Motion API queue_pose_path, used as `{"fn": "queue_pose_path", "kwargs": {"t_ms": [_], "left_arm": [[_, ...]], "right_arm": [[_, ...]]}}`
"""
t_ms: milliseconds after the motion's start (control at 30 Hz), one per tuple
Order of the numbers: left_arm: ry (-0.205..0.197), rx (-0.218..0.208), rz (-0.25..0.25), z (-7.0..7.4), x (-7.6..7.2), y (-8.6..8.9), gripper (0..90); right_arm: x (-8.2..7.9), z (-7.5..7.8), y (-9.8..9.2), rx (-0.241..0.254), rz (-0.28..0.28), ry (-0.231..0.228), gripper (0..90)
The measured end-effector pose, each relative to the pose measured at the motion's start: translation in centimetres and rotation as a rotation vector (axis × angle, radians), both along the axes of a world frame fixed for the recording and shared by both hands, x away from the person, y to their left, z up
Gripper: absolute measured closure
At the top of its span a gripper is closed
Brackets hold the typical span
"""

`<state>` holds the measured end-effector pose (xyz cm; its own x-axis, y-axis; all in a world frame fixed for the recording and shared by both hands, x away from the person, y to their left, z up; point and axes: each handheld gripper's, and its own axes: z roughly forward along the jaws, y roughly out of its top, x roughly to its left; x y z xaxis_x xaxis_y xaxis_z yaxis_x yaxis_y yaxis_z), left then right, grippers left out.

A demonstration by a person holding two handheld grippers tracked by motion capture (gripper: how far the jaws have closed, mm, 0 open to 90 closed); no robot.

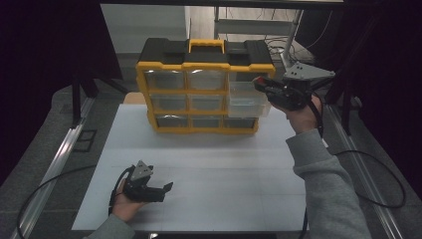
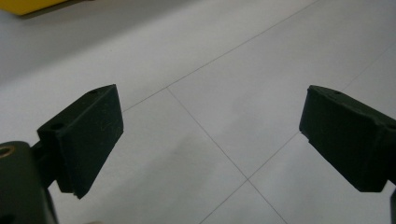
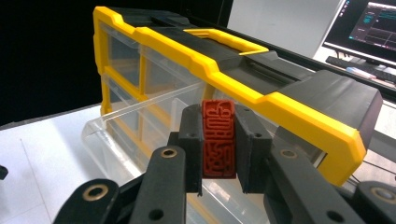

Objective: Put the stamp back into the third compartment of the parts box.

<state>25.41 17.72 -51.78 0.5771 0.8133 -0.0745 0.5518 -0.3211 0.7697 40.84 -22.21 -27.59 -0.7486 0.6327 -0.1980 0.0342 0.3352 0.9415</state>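
Red stamp block (image 3: 218, 138), upright, pinched in right claw (image 1: 262, 84) at right of frame, just above pulled-out clear drawer (image 1: 247, 100) of yellow organizer (image 1: 199, 64). Left claw (image 1: 166, 190) spread, empty, low on counter (image 1: 214, 169).

A white table (image 1: 209, 164) carries the work, with grey floor around it. A monitor (image 3: 373, 23) and keyboard (image 3: 359, 63) sit behind, well apart.
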Motion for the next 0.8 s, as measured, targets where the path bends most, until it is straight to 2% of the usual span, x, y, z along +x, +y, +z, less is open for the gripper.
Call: {"fn": "queue_pose_path", "kwargs": {"t_ms": [33, 67, 133, 167, 233, 300, 400, 567, 800], "left_arm": [[0.0, -0.001, 0.0, 0.0, 0.0, 0.0, 6.8], [0.001, -0.001, -0.002, 0.0, 0.0, 0.0, 6.8], [0.001, -0.001, -0.002, 0.0, 0.0, 0.0, 6.8], [0.001, -0.001, -0.002, 0.0, 0.0, 0.0, 6.8], [0.0, -0.001, -0.002, 0.0, 0.0, 0.0, 6.8], [0.001, -0.001, -0.003, 0.0, 0.0, -0.1, 6.8], [0.001, 0.001, -0.002, 0.0, 0.1, -0.2, 6.8], [0.0, 0.0, -0.003, 0.0, 0.1, -0.2, 6.8], [0.0, 0.0, -0.009, 0.0, 0.2, -0.2, 6.8]], "right_arm": [[0.1, 0.0, 0.0, 0.001, -0.001, 0.003, 74.2], [0.1, -0.1, -0.1, 0.001, -0.009, 0.007, 70.4], [0.0, -0.2, -0.1, 0.019, -0.025, 0.0, 58.9], [-0.1, -0.2, -0.1, 0.03, -0.039, -0.009, 52.8], [-0.6, -0.2, -0.1, 0.038, -0.068, -0.042, 47.3], [-0.9, -0.1, -0.1, 0.043, -0.068, -0.054, 43.1], [-1.4, -0.2, -0.2, 0.064, -0.069, -0.063, 38.8], [-2.0, -0.6, -0.7, 0.102, -0.048, -0.051, 33.4], [-3.1, -0.8, -1.1, 0.127, -0.022, -0.036, 32.5]]}}
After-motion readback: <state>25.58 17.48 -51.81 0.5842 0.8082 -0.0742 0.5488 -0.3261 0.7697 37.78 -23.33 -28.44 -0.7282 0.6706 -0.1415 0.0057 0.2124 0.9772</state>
